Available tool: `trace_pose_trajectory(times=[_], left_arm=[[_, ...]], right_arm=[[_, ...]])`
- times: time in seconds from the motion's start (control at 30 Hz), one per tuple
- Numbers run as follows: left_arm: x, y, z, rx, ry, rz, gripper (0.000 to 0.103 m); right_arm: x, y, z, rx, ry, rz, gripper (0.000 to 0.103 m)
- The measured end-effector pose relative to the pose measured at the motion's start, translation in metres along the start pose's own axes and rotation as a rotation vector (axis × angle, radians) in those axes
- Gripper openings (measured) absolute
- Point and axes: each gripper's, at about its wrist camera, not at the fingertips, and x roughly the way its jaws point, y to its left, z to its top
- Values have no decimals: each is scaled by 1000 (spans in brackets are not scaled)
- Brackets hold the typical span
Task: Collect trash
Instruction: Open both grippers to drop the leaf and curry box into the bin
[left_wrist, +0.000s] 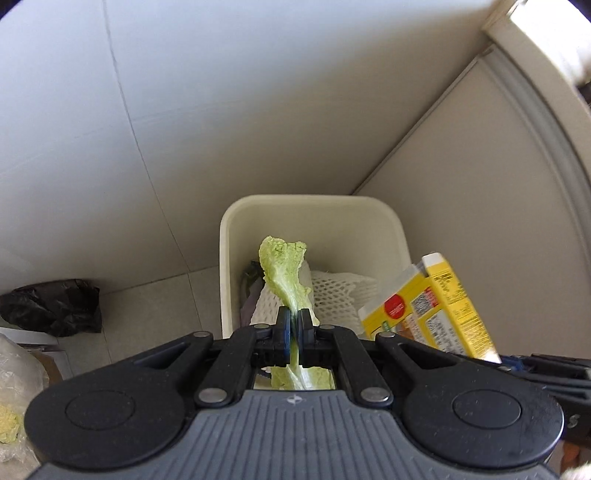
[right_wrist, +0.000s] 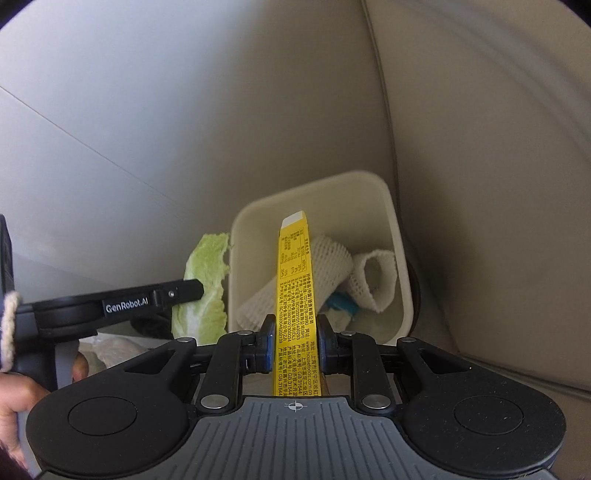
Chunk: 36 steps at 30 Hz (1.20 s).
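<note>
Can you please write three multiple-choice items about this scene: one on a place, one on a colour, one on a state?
1. Where does the white foam net sleeve lie?
A. Inside the cream rectangular plastic bin
B. On the floor beside the black plastic bag
C. On top of the carton

2. What colour is the flat cardboard carton in the right hand-held gripper?
A. Blue
B. Yellow
C. Red

3. What is the state of the left hand-held gripper?
A. Open and empty
B. Shut on the foam net
C. Shut on the pale green cabbage leaf

Answers:
1 A, the net rests within the bin's walls in both views.
2 B, the printed side between the pads is yellow.
3 C, the leaf's stalk is pinched between the closed pads.
</note>
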Motion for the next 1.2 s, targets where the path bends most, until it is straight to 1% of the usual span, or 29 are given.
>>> trace_pose_trajectory(times=[0.03, 0.1, 0.13, 0.37, 0.47, 0.6, 0.7, 0.8, 0.9, 0.93, 0.97, 1.0, 1.03, 1.07, 1.13, 1.2], left_arm=[[6, -1, 2, 7, 10, 5, 3], [20, -4, 7, 25, 34, 21, 3], [24, -5, 6, 36, 46, 29, 3], [48, -12, 14, 103, 96, 65, 4], [56, -17, 16, 127, 119, 88, 4], [69, -18, 20, 137, 151, 106, 4], [73, -16, 18, 139, 158, 106, 4], [78, -16, 15, 154, 172, 126, 4], [79, -19, 11, 160, 177, 125, 6], [79, -19, 10, 161, 177, 122, 10], [79, -19, 8, 163, 175, 125, 19], [79, -19, 6, 166, 171, 133, 23], [78, -19, 4, 167, 169, 138, 32], [76, -20, 3, 166, 169, 142, 39], [74, -21, 0, 165, 172, 148, 41], [72, -21, -1, 164, 174, 152, 45]], right_arm=[[5, -3, -4, 9, 9, -7, 21], [18, -9, 0, 38, 23, -19, 21], [22, -13, -5, 53, 30, -25, 21], [65, -23, 18, 98, 72, -74, 21], [75, -25, 27, 99, 92, -74, 21], [94, -29, 35, 49, 124, -100, 22], [101, -34, 37, 46, 139, -99, 22], [102, -36, 39, 50, 134, -92, 22], [99, -39, 38, 49, 131, -75, 24], [98, -40, 39, 47, 126, -71, 25], [97, -38, 38, 45, 122, -66, 25], [94, -33, 38, 45, 121, -63, 29], [82, -30, 45, 49, 123, -59, 42], [78, -30, 47, 56, 125, -57, 55], [72, -30, 48, 64, 116, -47, 60], [67, -29, 49, 60, 113, -41, 60]])
